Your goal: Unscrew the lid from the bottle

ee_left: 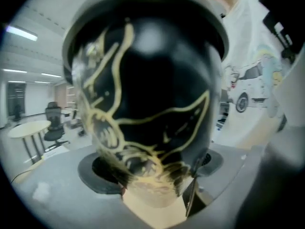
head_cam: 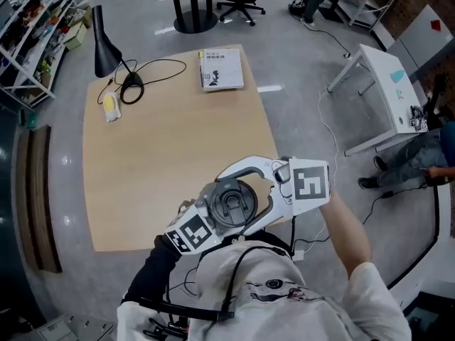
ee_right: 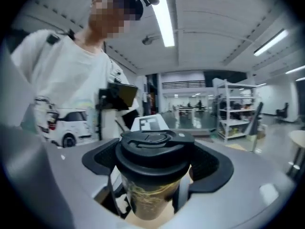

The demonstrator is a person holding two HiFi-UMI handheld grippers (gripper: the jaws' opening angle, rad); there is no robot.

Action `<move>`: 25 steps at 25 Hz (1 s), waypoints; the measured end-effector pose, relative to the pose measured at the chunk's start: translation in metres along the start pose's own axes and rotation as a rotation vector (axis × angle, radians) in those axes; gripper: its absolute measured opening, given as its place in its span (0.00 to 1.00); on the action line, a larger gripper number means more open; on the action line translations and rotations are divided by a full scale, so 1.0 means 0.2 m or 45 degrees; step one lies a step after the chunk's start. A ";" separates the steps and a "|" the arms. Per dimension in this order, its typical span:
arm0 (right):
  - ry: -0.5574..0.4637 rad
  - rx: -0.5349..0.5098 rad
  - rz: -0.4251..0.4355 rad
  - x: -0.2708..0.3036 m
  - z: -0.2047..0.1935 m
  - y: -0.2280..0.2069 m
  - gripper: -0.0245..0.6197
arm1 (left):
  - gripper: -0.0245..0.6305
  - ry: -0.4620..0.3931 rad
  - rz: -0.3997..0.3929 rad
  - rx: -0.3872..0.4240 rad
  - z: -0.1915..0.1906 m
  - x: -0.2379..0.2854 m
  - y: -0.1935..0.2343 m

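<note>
A black bottle (ee_left: pixel 147 89) with yellow line drawings fills the left gripper view. My left gripper (ee_left: pixel 152 173) is shut on its body, one black pad on each side. Its black lid (ee_right: pixel 155 149) with a flip cap stands upright in the right gripper view, with the patterned body (ee_right: pixel 150 199) below it. There my right gripper (ee_right: pixel 156 165) is shut on the lid, whose sides touch both pads. From the head view I look straight down on the lid (head_cam: pixel 229 204) over the table's near edge. The right gripper (head_cam: pixel 238 199) arches round it. The left gripper (head_cam: pixel 206 222) sits lower left, its jaws hidden.
The wooden table (head_cam: pixel 142 176) carries a book (head_cam: pixel 221 68) at the far edge, a black lamp (head_cam: pixel 105 52) with its looped cable, and a small yellow object (head_cam: pixel 110 105) at far left. A white desk (head_cam: pixel 387 91) and a seated person (head_cam: pixel 426 162) are at right.
</note>
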State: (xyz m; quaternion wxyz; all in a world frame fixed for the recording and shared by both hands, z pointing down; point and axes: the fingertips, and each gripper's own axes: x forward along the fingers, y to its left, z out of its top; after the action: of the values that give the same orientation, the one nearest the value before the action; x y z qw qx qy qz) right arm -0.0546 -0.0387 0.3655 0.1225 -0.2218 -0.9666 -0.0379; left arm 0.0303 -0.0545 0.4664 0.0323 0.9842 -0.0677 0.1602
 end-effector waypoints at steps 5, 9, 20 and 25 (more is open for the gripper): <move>-0.073 0.070 0.489 -0.05 0.07 0.17 0.76 | 0.66 -0.069 -0.376 0.007 0.12 0.02 -0.24; -0.002 0.198 0.002 -0.10 0.04 -0.05 0.86 | 0.66 -0.039 -0.117 -0.081 0.03 0.00 -0.03; 0.060 0.001 0.034 0.03 -0.03 -0.07 0.76 | 0.66 0.044 -0.088 0.027 -0.04 -0.04 0.05; -0.042 -0.018 0.496 0.01 0.12 0.13 0.76 | 0.66 -0.056 -0.428 0.062 0.12 -0.06 -0.21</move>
State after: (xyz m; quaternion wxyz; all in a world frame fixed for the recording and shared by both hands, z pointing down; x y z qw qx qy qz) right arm -0.0511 -0.0113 0.3437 0.1100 -0.4062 -0.9070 -0.0167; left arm 0.0314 -0.0137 0.4386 0.0332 0.9854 0.1011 0.1325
